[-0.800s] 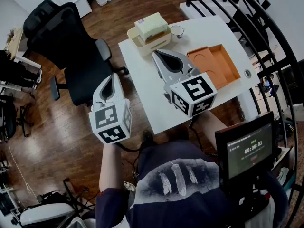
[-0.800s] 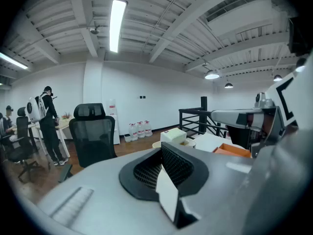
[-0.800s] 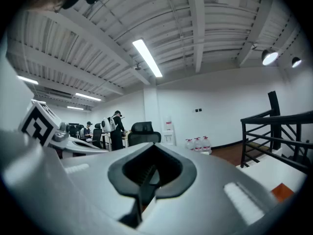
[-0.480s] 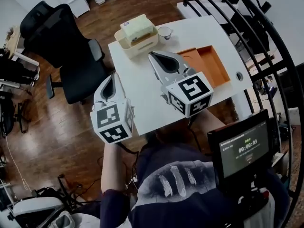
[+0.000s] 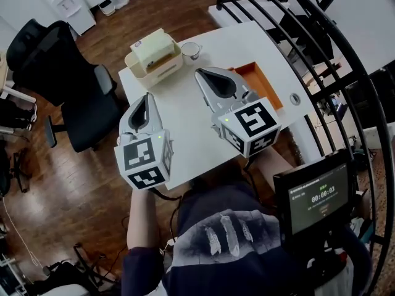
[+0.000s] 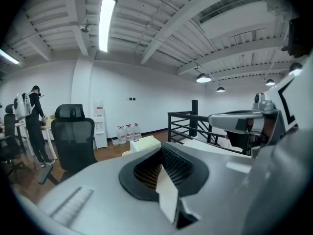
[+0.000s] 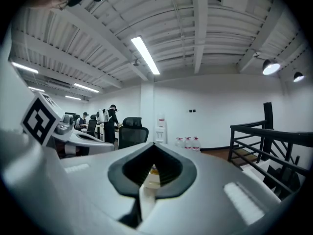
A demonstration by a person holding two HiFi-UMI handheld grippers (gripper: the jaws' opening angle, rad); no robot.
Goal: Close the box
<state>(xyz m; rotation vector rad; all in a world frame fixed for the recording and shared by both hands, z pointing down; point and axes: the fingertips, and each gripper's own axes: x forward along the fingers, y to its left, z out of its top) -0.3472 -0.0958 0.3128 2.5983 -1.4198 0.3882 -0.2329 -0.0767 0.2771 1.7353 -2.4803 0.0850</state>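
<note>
The orange box (image 5: pixel 259 82) lies open on the white table (image 5: pixel 179 122), near its right edge, and the right gripper hides much of it. My right gripper (image 5: pixel 201 73) hovers above the middle of the table with its jaws together and nothing between them. My left gripper (image 5: pixel 149 96) is held over the table's left edge, also shut and empty. Both point away from me, level with the room. In the left gripper view the pads (image 6: pixel 172 164) meet. In the right gripper view the pads (image 7: pixel 166 166) meet as well.
A cream tub (image 5: pixel 155 60) with a pale block in it stands at the table's far left corner, a white cup (image 5: pixel 190 50) beside it. A black office chair (image 5: pixel 55 54) stands left of the table. A black railing (image 5: pixel 321 36) curves along the right. A timer screen (image 5: pixel 315 196) is at lower right.
The head view has swung, so the table sits higher and more to the left in the picture. The right gripper covers more of the orange box. Both grippers stay shut and raised.
</note>
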